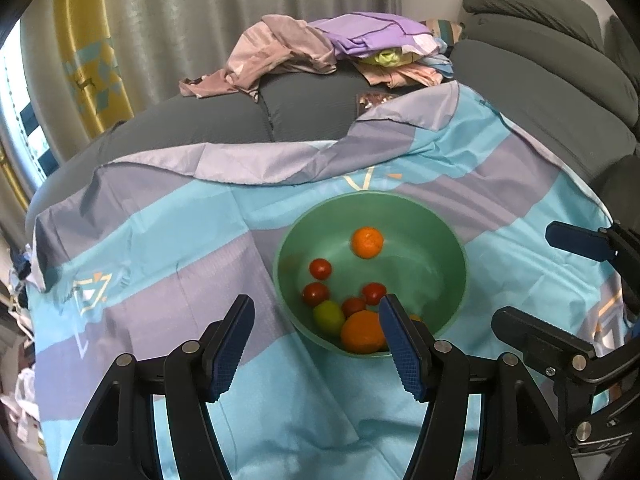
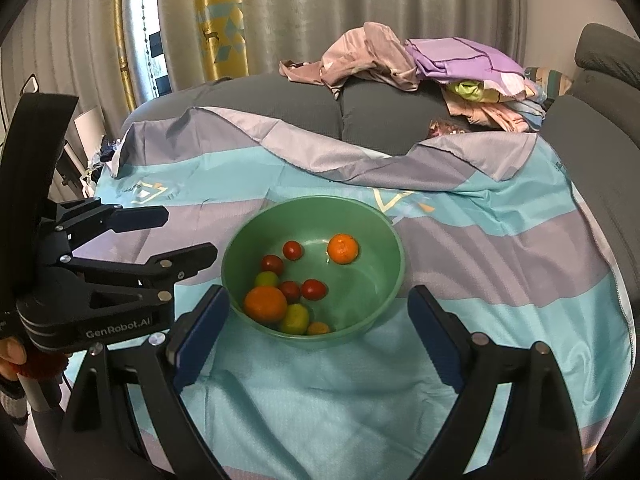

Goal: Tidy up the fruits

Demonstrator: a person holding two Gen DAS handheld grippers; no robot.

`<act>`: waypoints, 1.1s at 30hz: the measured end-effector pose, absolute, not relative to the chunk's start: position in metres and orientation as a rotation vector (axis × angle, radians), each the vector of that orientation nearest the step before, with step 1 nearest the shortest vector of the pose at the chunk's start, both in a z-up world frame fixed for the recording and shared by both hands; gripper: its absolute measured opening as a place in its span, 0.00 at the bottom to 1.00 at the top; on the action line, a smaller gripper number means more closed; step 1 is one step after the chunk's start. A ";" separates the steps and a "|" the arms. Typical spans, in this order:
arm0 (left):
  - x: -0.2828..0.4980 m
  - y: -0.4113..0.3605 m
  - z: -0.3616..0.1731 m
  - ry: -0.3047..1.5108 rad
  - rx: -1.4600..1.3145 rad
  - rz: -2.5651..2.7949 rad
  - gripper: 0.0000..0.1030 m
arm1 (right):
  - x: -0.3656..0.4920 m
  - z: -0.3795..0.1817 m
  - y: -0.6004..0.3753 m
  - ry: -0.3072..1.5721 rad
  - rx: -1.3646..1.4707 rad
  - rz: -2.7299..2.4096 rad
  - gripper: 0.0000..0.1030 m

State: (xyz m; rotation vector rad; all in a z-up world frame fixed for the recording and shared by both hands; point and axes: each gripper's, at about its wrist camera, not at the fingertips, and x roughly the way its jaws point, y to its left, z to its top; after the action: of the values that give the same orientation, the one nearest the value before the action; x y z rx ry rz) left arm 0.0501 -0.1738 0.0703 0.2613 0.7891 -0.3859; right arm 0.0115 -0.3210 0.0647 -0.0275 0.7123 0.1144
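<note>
I see the green bowl [image 2: 394, 248] sitting on the blue and purple cloth [image 2: 500, 264] over the gray sofa [image 2: 384, 120]. All the fruit I can find is inside it. There is a big orange [image 2: 265, 303] near the front, a small orange [image 2: 342, 249] at the back, four little red tomatoes [image 2: 313, 289], two green fruits [image 2: 295, 318], and one tiny orange piece [image 2: 318, 328] by the front wall.

My left gripper [image 1: 316, 320] is wide open and holds nothing. It hangs near the bowl's left side. My right gripper [image 2: 316, 312] is wide open too, with nothing in it (the bowl sits just ahead, between its fingers).

I see no fruit lying on the cloth. So I think the job is nearly done, or all done. A pile of clothes [image 2: 420, 64] sits at the back, well apart from the bowl.
</note>
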 end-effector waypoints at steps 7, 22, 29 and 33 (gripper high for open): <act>0.047 -0.174 0.075 0.781 0.261 -0.379 0.63 | 0.008 0.067 -0.322 0.704 -0.026 0.110 0.89; 0.045 -0.175 0.077 0.780 0.261 -0.373 0.63 | 0.007 0.067 -0.323 0.704 -0.027 0.109 0.89; 0.046 -0.175 0.076 0.779 0.262 -0.372 0.63 | 0.007 0.067 -0.323 0.704 -0.027 0.110 0.89; 0.046 -0.176 0.076 0.780 0.262 -0.372 0.63 | 0.006 0.067 -0.323 0.704 -0.028 0.111 0.89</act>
State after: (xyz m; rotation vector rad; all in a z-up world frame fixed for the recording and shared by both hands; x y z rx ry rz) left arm 0.0458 -0.1757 0.0756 0.2616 0.7795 -0.3718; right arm 0.0062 -0.3229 0.0671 -0.0277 0.7038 0.1106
